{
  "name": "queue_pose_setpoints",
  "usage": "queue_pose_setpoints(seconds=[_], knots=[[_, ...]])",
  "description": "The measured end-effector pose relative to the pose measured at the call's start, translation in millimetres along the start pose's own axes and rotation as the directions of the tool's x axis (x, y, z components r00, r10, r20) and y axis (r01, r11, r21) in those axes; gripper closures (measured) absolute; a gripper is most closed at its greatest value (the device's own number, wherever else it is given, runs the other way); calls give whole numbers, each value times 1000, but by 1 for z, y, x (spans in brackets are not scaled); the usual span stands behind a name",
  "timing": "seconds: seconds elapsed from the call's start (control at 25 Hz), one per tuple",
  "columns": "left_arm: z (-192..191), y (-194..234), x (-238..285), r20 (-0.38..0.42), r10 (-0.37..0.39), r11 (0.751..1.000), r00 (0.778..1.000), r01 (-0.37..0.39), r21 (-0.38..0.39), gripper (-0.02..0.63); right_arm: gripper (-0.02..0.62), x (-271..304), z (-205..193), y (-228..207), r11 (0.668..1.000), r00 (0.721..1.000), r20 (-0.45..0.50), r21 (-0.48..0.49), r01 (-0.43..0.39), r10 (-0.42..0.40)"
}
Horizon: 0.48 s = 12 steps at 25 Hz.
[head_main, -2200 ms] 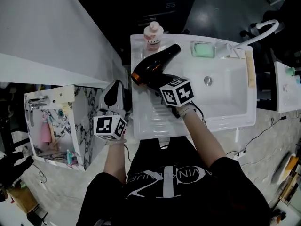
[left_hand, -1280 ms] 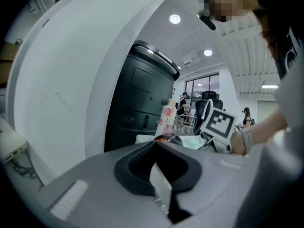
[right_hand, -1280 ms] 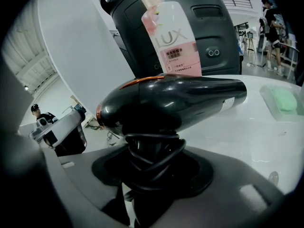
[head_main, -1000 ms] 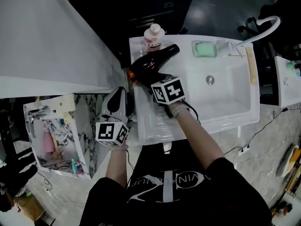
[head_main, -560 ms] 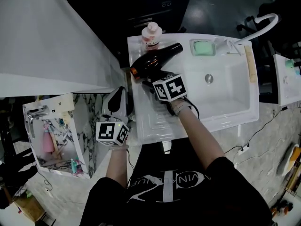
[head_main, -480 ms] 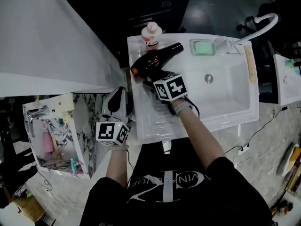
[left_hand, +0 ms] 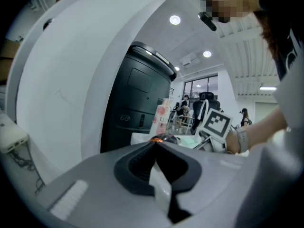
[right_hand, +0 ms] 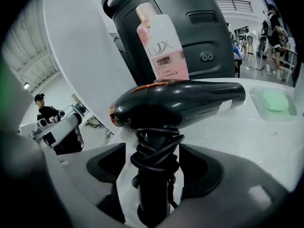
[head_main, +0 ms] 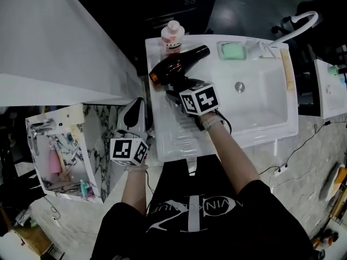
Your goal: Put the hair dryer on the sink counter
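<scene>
The black hair dryer (head_main: 174,68) lies on the white sink counter (head_main: 165,137), barrel toward the back right, next to a pink bottle (head_main: 172,36). My right gripper (head_main: 177,92) is behind it with its jaws on either side of the cord-wrapped handle (right_hand: 153,175). The jaws have just been opening. Both pads (right_hand: 107,163) stand clear of the handle, so the right gripper (right_hand: 154,172) is open. My left gripper (head_main: 135,106) hangs off the counter's left edge, shut and empty. In the left gripper view the left gripper (left_hand: 159,175) points level at the counter.
A green soap (head_main: 233,50) in its dish sits at the back. The basin (head_main: 255,104) lies to the right, with a white faucet (head_main: 295,23) beyond. A marbled open cabinet (head_main: 59,145) stands lower left. A large white curved surface (head_main: 59,42) fills the left.
The dryer has come to rest near the pink bottle, and the right gripper's jaws have spread off its handle. The left gripper has stayed where it was.
</scene>
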State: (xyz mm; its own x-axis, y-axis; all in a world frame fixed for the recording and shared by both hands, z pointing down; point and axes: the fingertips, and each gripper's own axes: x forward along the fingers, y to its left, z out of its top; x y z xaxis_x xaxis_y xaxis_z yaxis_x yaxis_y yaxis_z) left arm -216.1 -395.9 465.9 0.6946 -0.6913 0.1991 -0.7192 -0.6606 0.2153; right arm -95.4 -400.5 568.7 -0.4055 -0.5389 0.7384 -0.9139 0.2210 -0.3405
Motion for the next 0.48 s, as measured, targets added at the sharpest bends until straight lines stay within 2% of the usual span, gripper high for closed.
queue_pose_setpoints(seconds=[0.36,0.48], knots=[[8,-15,-6,17,-33,999,999,33,16,606,235,-34,-1,-3,1000,997,66,-4,28,-28],[10,-21,-9,25,-41,999,999,40,26,606,280,-51,-2,-4,999,994,102,-9,47,-46]])
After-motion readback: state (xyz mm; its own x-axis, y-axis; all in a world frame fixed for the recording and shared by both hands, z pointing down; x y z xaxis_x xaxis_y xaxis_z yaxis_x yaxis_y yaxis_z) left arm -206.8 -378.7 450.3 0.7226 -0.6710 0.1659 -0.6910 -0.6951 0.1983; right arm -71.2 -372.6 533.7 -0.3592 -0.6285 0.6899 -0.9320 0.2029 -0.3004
